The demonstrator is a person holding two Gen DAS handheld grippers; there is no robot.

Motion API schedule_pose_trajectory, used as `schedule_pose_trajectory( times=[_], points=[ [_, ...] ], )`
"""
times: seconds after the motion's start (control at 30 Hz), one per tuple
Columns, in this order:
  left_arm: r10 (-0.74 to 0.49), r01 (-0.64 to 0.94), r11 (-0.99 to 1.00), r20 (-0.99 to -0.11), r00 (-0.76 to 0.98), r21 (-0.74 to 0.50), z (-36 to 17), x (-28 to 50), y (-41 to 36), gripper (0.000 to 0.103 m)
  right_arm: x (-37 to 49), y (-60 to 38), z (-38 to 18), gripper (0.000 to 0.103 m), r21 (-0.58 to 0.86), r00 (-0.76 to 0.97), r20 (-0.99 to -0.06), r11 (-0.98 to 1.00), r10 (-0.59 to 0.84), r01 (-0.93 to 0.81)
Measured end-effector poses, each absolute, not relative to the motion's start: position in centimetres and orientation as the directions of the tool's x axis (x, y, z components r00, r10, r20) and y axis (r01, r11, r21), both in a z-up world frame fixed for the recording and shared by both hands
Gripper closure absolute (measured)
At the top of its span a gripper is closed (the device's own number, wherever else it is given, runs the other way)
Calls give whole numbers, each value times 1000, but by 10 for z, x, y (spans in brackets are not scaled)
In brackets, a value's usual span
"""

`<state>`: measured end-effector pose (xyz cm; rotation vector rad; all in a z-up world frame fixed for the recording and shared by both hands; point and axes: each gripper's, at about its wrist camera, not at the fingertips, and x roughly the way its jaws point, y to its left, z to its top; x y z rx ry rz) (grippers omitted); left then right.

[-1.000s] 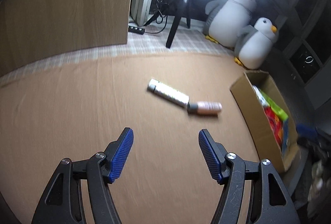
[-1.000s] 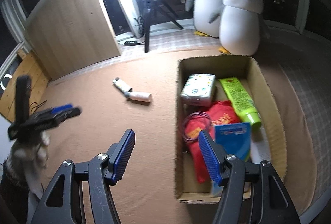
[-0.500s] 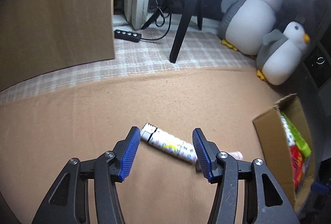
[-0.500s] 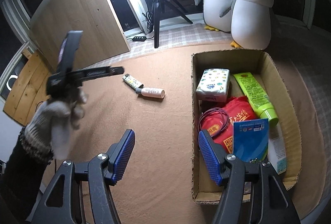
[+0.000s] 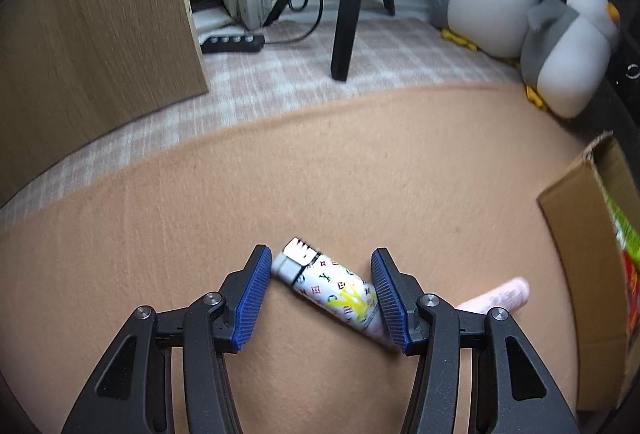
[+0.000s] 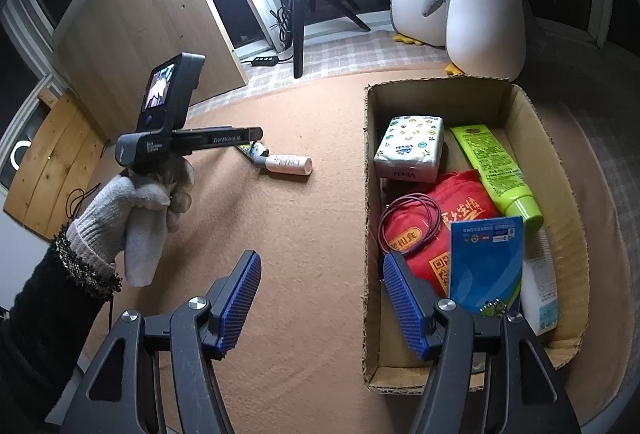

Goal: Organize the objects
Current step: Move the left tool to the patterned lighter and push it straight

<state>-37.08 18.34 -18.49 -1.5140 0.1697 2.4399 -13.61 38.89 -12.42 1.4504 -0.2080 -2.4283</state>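
- Tan felt mat (image 5: 280,185) on the floor; cardboard box (image 6: 560,169) at right of frame.
- Left gripper (image 5: 318,298) unclenched, straddling white patterned lighter (image 5: 332,292), lower centre; nothing gripped.
- Advice: centre pads on the body before clenching.
- Right gripper (image 6: 320,308) spread, empty.

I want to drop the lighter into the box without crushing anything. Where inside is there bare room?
Bare bottom shows in the cardboard box at its near end, below the blue packet, and along the far wall above the tissue pack. The middle is crowded.
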Motion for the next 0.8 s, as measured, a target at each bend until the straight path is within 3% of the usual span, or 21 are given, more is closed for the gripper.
schedule_pose_trajectory(
  times=[0.53, 0.8],
  points=[
    [193, -334, -942, -867, -460, -33, -183, -299, 161, 48, -172, 360, -124, 43, 315, -421, -820, -919, -389, 236],
    [236, -323, -943, -857, -457, -87, -172, -309, 162, 46, -221, 327, -141, 43, 313, -380, -834, -910, -400, 271]
  ],
)
